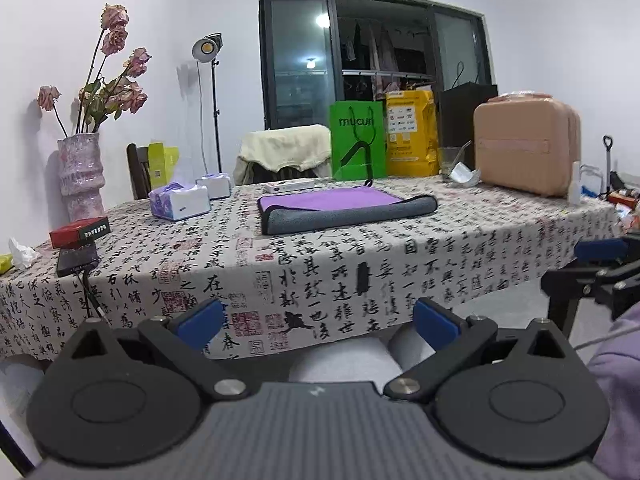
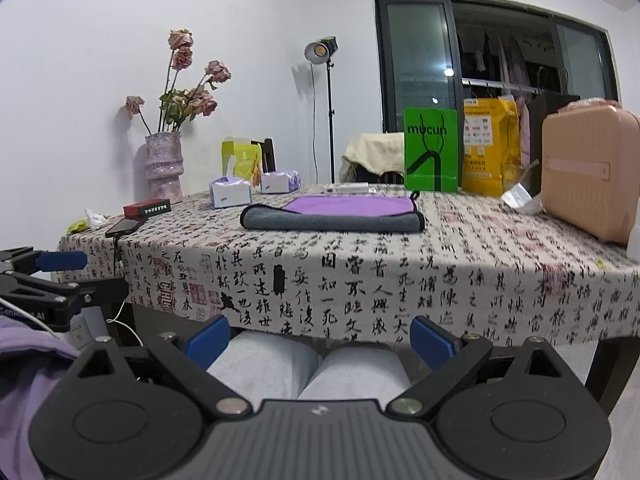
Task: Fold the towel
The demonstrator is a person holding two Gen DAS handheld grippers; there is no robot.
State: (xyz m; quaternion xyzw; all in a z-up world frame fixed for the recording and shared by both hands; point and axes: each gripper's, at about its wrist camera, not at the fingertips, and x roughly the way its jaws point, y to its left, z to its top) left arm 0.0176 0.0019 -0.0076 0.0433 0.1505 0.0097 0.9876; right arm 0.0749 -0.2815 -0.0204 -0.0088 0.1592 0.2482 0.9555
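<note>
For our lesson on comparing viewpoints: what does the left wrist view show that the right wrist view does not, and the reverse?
Only the left wrist view shows the small shovel at the far right, beyond the table. Only the right wrist view shows both of the person's knees under the table edge. Both show the towel, purple with its grey side turned over along the near edge, the green bag, the vase and the pink case. Both the left gripper and right gripper are open, short of the table.
</note>
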